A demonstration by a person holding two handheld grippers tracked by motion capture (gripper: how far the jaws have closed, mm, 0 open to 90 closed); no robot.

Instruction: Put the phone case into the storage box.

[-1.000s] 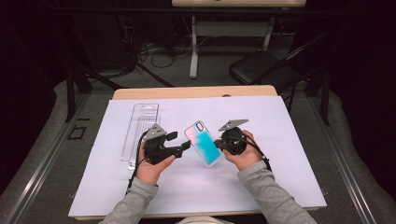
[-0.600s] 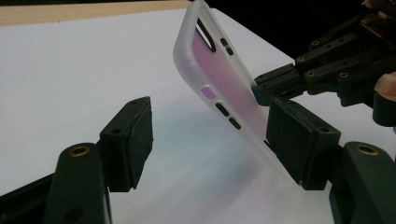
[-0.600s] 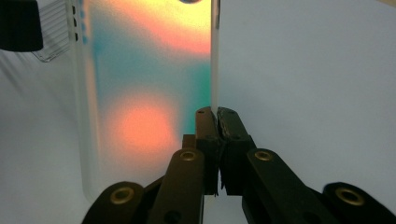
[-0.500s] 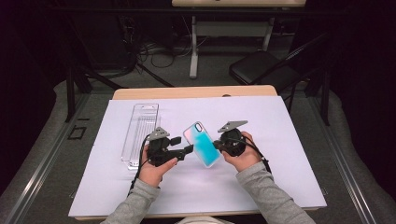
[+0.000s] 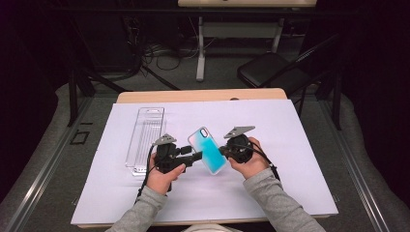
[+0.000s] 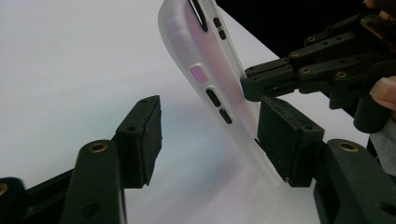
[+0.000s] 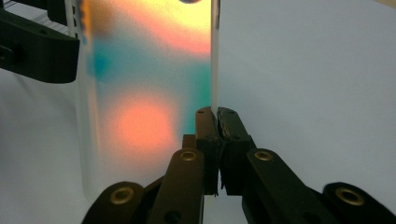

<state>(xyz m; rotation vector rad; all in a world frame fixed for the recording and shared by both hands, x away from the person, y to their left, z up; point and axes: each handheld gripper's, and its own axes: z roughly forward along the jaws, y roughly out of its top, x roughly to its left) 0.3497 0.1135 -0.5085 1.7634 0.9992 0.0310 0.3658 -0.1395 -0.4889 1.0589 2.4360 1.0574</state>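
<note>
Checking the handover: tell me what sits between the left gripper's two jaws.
In the left gripper view, the phone case's lower edge sits between the open jaws, against the right-hand pad; bare white table shows behind the remaining gap.

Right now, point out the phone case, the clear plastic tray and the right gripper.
phone case [image 5: 209,150], high view, middle of its coloured back.
clear plastic tray [image 5: 146,137], high view, its ribbed centre.
right gripper [image 7: 217,122], right gripper view, between its fingertips.

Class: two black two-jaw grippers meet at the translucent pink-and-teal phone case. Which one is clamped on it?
The right gripper: its jaws pinch the phone case edge. The left gripper has one pad clear of it.
</note>
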